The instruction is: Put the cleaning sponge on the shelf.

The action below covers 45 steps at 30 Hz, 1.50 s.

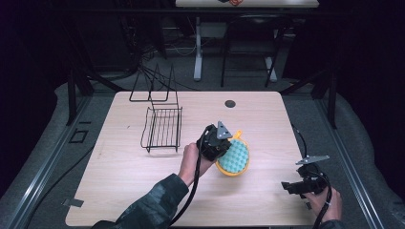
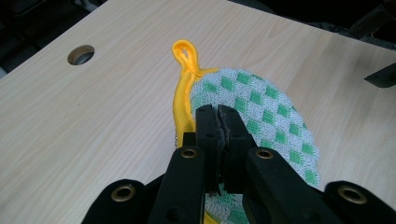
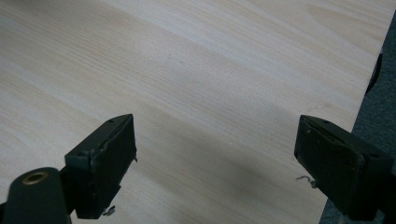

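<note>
Left gripper: my left gripper (image 2: 218,116) has its two black jaws pressed together, pinching the near edge of the pot holder; in the high view (image 1: 220,143) it sits at the holder's left side, my left hand (image 1: 192,161) wrapped round its body.
Pot holder: one oval quilted pot holder (image 2: 261,107), its top a grey knit with green diamonds, bound in a yellow edge strip that ends in one small yellow hanging loop (image 2: 185,53). It lies near the middle of the table, just right of centre in the high view (image 1: 235,157).
Right gripper: my right gripper (image 3: 215,158) is spread wide, its two black jaw blocks far apart with nothing between them, above bare wood. In the high view (image 1: 292,187) it is near the table's front right corner, well apart from the pot holder, my right hand (image 1: 327,202) behind it.
Table: one light wood-grain tabletop (image 1: 119,176), smooth, with rounded corners and one round cable hole (image 1: 230,103) near the far edge.
Wire racks: two black wire pieces at the left half: one curved basket of thin parallel rods (image 1: 162,130), and behind it one upright triangular wire frame (image 1: 153,86).
Cables: one black cable trails from each gripper toward me.
</note>
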{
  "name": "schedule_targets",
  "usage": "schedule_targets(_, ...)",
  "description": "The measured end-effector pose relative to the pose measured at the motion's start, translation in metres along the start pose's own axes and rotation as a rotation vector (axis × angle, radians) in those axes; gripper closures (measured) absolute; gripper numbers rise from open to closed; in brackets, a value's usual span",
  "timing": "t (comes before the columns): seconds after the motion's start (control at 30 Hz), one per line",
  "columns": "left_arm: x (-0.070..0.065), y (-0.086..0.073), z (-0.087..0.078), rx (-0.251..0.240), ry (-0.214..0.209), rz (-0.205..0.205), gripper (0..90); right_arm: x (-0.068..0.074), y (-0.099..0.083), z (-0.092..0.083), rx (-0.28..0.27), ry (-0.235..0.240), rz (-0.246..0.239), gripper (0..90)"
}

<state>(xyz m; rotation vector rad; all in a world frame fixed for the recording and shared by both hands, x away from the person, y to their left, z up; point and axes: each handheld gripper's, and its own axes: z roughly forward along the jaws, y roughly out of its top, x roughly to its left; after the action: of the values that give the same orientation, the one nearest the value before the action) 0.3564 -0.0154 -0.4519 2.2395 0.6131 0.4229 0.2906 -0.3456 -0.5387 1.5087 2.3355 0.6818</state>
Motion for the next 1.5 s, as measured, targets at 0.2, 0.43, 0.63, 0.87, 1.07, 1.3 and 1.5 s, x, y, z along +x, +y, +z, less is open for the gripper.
schedule_targets(0.2,0.006,-0.003,-0.008,-0.012,0.014,-0.015,88.1,0.000,0.000,0.000,-0.001,0.001,-0.001,12.2)
schedule_targets(0.43,0.017,-0.008,-0.017,-0.018,0.033,-0.035,88.1,0.001,0.000,-0.001,-0.005,0.001,0.000,12.2)
schedule_targets(0.63,0.026,-0.013,-0.026,-0.017,0.050,-0.055,88.1,0.001,0.000,0.000,-0.005,0.000,-0.002,11.9)
schedule_targets(0.87,0.035,-0.019,-0.037,-0.026,0.076,-0.071,88.1,0.001,0.000,0.001,-0.001,-0.001,-0.004,11.9)
schedule_targets(1.07,0.042,-0.024,-0.047,-0.039,0.093,-0.088,88.1,0.001,0.000,0.001,0.000,0.000,-0.006,12.0)
schedule_targets(1.3,0.052,-0.031,-0.059,-0.047,0.108,-0.096,88.1,0.001,0.000,0.001,0.000,-0.001,-0.006,12.2)
schedule_targets(1.5,0.059,-0.042,-0.070,-0.060,0.129,-0.119,88.1,0.000,0.000,0.001,-0.001,-0.004,-0.001,12.2)
